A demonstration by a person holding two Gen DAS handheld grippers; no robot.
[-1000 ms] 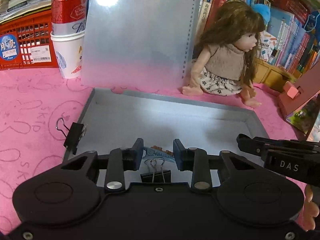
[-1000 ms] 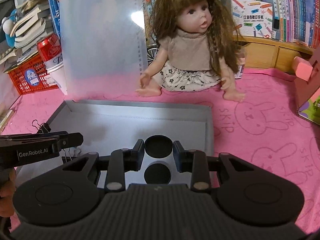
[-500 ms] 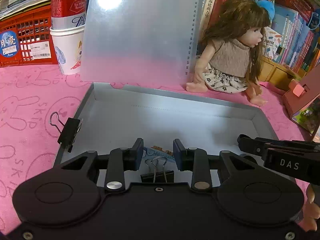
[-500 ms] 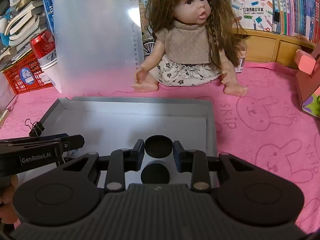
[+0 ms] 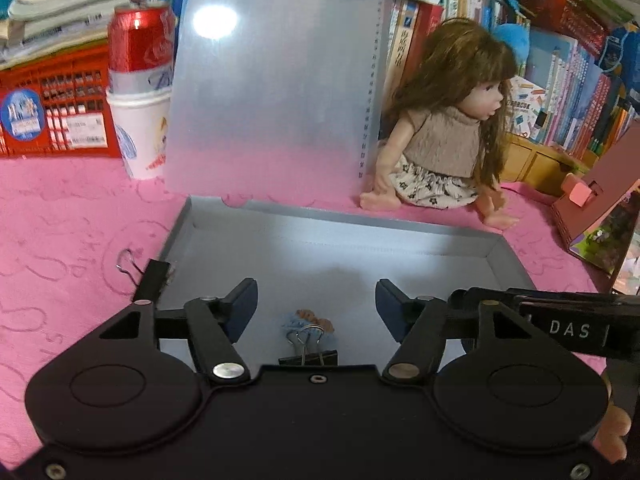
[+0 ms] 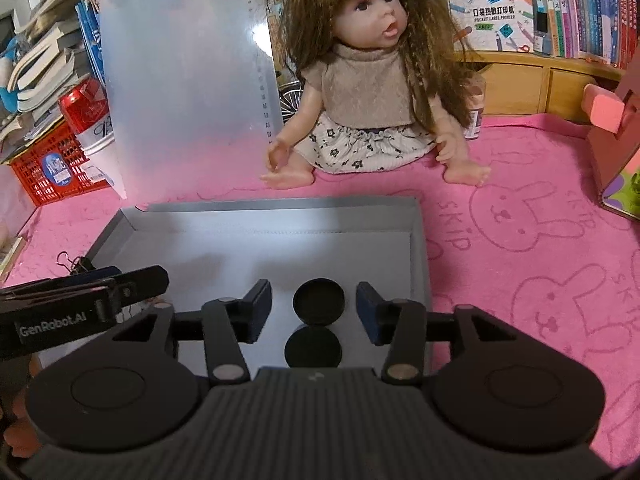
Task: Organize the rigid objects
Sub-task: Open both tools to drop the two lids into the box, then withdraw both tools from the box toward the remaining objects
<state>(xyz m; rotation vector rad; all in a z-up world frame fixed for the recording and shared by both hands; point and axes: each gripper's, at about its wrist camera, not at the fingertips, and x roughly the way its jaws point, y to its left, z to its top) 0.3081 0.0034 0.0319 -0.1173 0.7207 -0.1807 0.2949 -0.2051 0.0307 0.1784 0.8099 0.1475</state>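
A shallow grey tray [image 5: 340, 232] lies on the pink cloth. My left gripper [image 5: 316, 296] hovers over its near left part. Its jaws are opening and nothing is pressed between the pads. Below the gap, a black binder clip [image 5: 308, 346] rests on the tray floor on a small blue item. A second binder clip [image 5: 150, 280] is clamped on the tray's left rim. My right gripper [image 6: 313, 294] is over the near right part, its jaws opening too. Two black round discs [image 6: 319, 306] [image 6: 313, 348] lie on the tray floor between and below its pads, untouched.
A translucent plastic sheet [image 5: 276, 80] stands behind the tray, with a doll [image 6: 368, 92] seated to its right. A red can in a paper cup [image 5: 138, 92] and a red basket [image 5: 52, 112] are at the back left. A pink cardboard house [image 6: 616, 140] stands at the right.
The jaws of both grippers have spread wide apart. The far black disc, which filled the right gripper's gap before, now lies free between the pads. Neither hand has shifted much.
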